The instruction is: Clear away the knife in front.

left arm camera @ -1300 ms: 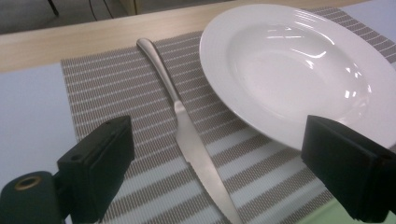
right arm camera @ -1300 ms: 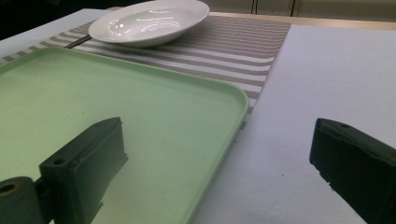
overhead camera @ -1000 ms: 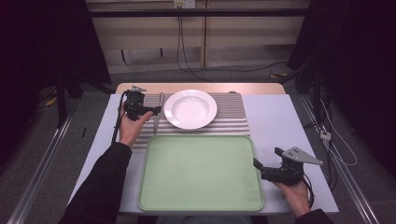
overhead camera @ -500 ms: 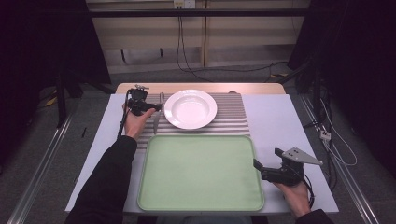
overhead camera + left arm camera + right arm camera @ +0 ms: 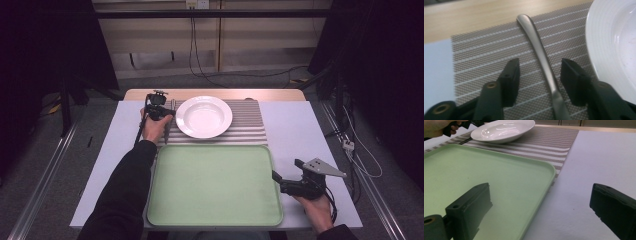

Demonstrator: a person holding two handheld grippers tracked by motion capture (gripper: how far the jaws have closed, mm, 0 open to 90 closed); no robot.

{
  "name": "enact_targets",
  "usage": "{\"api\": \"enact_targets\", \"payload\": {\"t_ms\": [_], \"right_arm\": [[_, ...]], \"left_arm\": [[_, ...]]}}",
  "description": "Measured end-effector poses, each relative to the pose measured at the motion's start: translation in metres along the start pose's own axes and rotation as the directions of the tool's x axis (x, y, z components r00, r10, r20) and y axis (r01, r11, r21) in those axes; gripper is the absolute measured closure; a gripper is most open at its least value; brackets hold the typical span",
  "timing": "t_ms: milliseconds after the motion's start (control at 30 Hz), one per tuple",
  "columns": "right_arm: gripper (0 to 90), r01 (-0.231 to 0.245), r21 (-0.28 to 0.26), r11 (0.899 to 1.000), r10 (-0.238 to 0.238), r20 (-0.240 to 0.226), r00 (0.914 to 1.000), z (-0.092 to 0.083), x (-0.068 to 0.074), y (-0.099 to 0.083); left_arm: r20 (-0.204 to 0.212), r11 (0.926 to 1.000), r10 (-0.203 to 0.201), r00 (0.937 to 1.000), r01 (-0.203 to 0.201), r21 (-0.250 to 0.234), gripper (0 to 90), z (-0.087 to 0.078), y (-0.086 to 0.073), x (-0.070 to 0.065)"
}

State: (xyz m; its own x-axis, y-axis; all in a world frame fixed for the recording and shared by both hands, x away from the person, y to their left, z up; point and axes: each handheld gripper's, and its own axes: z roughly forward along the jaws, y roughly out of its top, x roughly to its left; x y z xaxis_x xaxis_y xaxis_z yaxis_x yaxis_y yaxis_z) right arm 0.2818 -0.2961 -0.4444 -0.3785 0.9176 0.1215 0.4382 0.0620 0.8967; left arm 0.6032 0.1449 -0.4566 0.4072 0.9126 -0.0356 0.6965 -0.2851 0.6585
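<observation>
Over at ten o'clock on the desk (image 5: 300, 130), the left tongs (image 5: 539, 72) stand spread astride a metal utensil handle (image 5: 541, 57) lying ungripped beside the white plate (image 5: 204, 116), while the right tongs (image 5: 541, 212) wait spread by the empty green tray (image 5: 215, 185), so little looks done.
</observation>
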Motion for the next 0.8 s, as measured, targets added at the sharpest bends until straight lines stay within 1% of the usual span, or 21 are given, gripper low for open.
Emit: {"api": "enact_targets", "payload": {"t_ms": [33, 67, 100, 133, 167, 233, 267, 300, 333, 433, 467, 567, 633, 700, 733, 800], "right_arm": [[3.5, 0.000, 0.000, 1.000, 0.000, 0.000, 1.0000, 0.0000, 0.0000, 0.0000], [3.5, -0.001, 0.002, 1.000, 0.001, 0.002, 1.0000, -0.0002, 0.0000, -0.0001], [3.5, -0.001, 0.003, 1.000, 0.001, 0.003, 1.0000, -0.0002, -0.0003, -0.0003], [3.5, -0.002, 0.002, 1.000, 0.002, 0.003, 1.0000, -0.0003, -0.0005, -0.0005], [3.5, -0.001, 0.002, 1.000, 0.001, 0.003, 1.0000, -0.0004, -0.0008, -0.0006], [3.5, -0.002, 0.003, 1.000, 0.002, 0.002, 1.0000, -0.0003, -0.0008, -0.0006], [3.5, -0.002, 0.003, 1.000, 0.002, 0.003, 1.0000, -0.0001, -0.0007, -0.0006], [3.7, -0.002, 0.002, 1.000, 0.002, 0.004, 1.0000, -0.0001, -0.0004, -0.0004], [3.7, -0.002, 0.002, 1.000, 0.002, 0.004, 1.0000, -0.0001, -0.0004, -0.0004], [3.7, 0.001, 0.006, 1.000, -0.001, 0.001, 1.0000, 0.0009, -0.0006, -0.0004], [3.7, 0.001, 0.006, 1.000, -0.001, 0.000, 1.0000, 0.0011, -0.0004, -0.0003], [3.7, 0.001, 0.006, 1.000, -0.001, 0.002, 1.0000, 0.0007, -0.0003, -0.0003], [3.8, -0.001, 0.001, 1.000, 0.001, 0.005, 1.0000, 0.0002, -0.0006, -0.0002], [3.8, 0.001, 0.001, 1.000, -0.001, 0.006, 1.0000, -0.0003, -0.0009, -0.0005], [3.8, 0.001, 0.001, 1.000, -0.001, 0.006, 1.0000, -0.0003, -0.0009, -0.0005], [3.8, -0.001, 0.001, 1.000, 0.001, 0.007, 1.0000, -0.0008, -0.0011, -0.0008]], "left_arm": [[-0.008, 1.0000, -0.001, 1.0000, 0.001, 0.005, 53.4, 0.0020, -0.0004, -0.0010], [-0.013, 1.0000, 0.004, 0.9999, -0.004, 0.000, 54.2, 0.0026, -0.0004, -0.0018], [-0.010, 1.0000, 0.007, 0.9999, -0.007, 0.004, 56.6, 0.0023, 0.0000, -0.0017], [-0.005, 1.0000, -0.001, 1.0000, 0.001, 0.007, 62.2, 0.0020, 0.0005, -0.0015], [-0.002, 0.9999, -0.008, 1.0000, 0.008, 0.007, 63.1, 0.0024, 0.0011, -0.0015], [-0.002, 0.9999, -0.009, 1.0000, 0.009, 0.015, 63.3, 0.0026, 0.0025, -0.0014], [0.003, 0.9997, -0.008, 1.0000, 0.008, 0.025, 64.3, 0.0024, 0.0036, -0.0019], [0.004, 0.9994, -0.006, 1.0000, 0.006, 0.034, 68.4, 0.0027, 0.0049, -0.0031], [0.003, 0.9991, 0.002, 1.0000, -0.002, 0.042, 68.4, 0.0027, 0.0057, -0.0037], [0.030, 0.9980, -0.020, 0.9993, 0.018, 0.060, 74.9, 0.0020, 0.0076, -0.0031], [0.030, 0.9979, -0.023, 0.9993, 0.021, 0.061, 75.9, 0.0020, 0.0077, -0.0032], [0.026, 0.9975, -0.021, 0.9994, 0.019, 0.068, 76.1, 0.0015, 0.0080, -0.0037], [0.032, 0.9971, -0.045, 0.9985, 0.043, 0.063, 76.4, 0.0012, 0.0070, -0.0016], [0.032, 0.9963, -0.051, 0.9982, 0.049, 0.071, 77.1, 0.0002, 0.0068, -0.0006], [0.026, 0.9962, -0.042, 0.9988, 0.039, 0.078, 77.1, -0.0006, 0.0068, -0.0005], [0.031, 0.9954, -0.039, 0.9988, 0.036, 0.089, 78.0, -0.0028, 0.0059, 0.0001]]}}
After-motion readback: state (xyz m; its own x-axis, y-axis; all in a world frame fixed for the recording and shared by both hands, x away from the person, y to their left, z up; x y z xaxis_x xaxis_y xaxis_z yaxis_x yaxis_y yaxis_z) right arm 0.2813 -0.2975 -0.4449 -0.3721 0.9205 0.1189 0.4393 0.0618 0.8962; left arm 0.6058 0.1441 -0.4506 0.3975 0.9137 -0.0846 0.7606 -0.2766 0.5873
